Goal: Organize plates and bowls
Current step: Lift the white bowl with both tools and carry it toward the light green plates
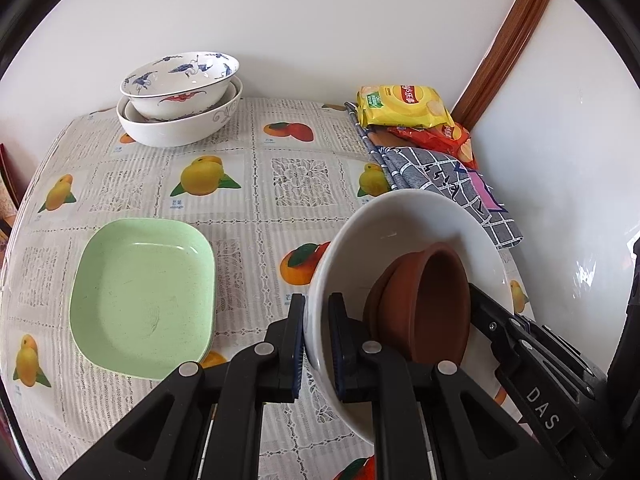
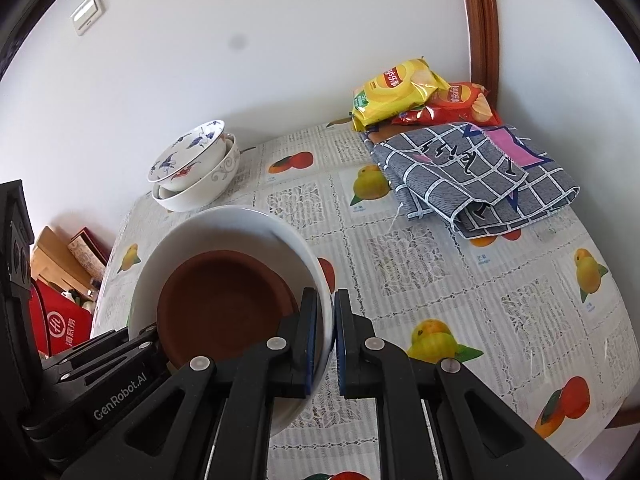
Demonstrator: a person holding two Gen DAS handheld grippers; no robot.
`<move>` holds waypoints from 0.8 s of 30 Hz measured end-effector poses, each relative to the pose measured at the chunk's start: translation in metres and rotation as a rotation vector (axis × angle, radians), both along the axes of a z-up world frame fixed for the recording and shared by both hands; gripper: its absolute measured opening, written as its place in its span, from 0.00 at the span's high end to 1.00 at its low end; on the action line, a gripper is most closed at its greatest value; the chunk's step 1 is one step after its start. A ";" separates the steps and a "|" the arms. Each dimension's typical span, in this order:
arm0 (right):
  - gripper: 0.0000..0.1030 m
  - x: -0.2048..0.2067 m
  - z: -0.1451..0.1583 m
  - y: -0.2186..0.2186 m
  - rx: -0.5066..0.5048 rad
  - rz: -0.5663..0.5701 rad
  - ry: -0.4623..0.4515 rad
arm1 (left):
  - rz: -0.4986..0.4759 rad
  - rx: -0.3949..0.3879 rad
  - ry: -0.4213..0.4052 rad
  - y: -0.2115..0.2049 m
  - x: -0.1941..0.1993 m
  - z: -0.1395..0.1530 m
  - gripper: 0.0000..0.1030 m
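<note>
Pinching opposite rims of a white bowl (image 1: 404, 224), the left gripper (image 1: 317, 344) and right gripper (image 2: 327, 344) hold it above the table (image 1: 256, 216), brown dishes (image 2: 224, 304) nested inside. At ten o'clock lies a green plate (image 1: 144, 300); at eleven, farther back, stand stacked patterned bowls (image 1: 180, 96); at one, a checked cloth (image 2: 472, 176) and snack bags (image 2: 400, 92).

White bowl (image 1: 404, 216) with brown dishes (image 1: 424, 304) in left hand-held gripper (image 1: 317, 336)

I see a table (image 1: 256, 200) with a fruit-print cloth. On it lie green plates (image 1: 144, 300) at lower left, stacked bowls (image 1: 180, 100) at upper left, a checked cloth (image 1: 440, 184) and snack bags (image 1: 404, 106) at upper right.
</note>
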State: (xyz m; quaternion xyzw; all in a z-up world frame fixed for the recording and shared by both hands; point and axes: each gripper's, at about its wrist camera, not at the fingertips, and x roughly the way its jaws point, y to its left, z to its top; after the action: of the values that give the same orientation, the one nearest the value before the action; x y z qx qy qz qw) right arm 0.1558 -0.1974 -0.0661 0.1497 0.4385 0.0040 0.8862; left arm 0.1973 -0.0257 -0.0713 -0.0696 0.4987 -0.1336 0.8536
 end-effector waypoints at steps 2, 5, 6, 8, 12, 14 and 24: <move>0.92 0.001 0.001 0.005 -0.002 0.006 0.002 | 0.005 -0.002 0.000 0.005 0.000 0.000 0.89; 0.92 0.003 0.002 0.013 -0.002 0.011 -0.002 | 0.012 -0.006 -0.002 0.013 0.000 0.001 0.89; 0.92 0.004 0.003 0.016 -0.003 0.013 -0.004 | 0.013 -0.004 -0.005 0.016 -0.001 0.002 0.89; 0.92 0.005 0.003 0.021 0.002 0.017 -0.007 | 0.016 0.001 -0.010 0.021 -0.001 0.003 0.89; 0.92 0.008 0.003 0.035 0.001 0.035 -0.008 | 0.036 -0.004 -0.007 0.035 0.000 0.003 0.89; 0.92 0.009 0.003 0.041 0.000 0.045 -0.009 | 0.046 -0.007 -0.007 0.041 0.000 0.003 0.89; 0.92 0.016 0.004 0.067 -0.004 0.076 -0.012 | 0.079 -0.019 -0.005 0.068 0.001 0.001 0.89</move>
State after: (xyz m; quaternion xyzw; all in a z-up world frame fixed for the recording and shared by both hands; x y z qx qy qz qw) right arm 0.1720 -0.1307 -0.0624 0.1311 0.4386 0.0379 0.8883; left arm 0.1984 0.0425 -0.0701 -0.0971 0.4923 -0.1049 0.8586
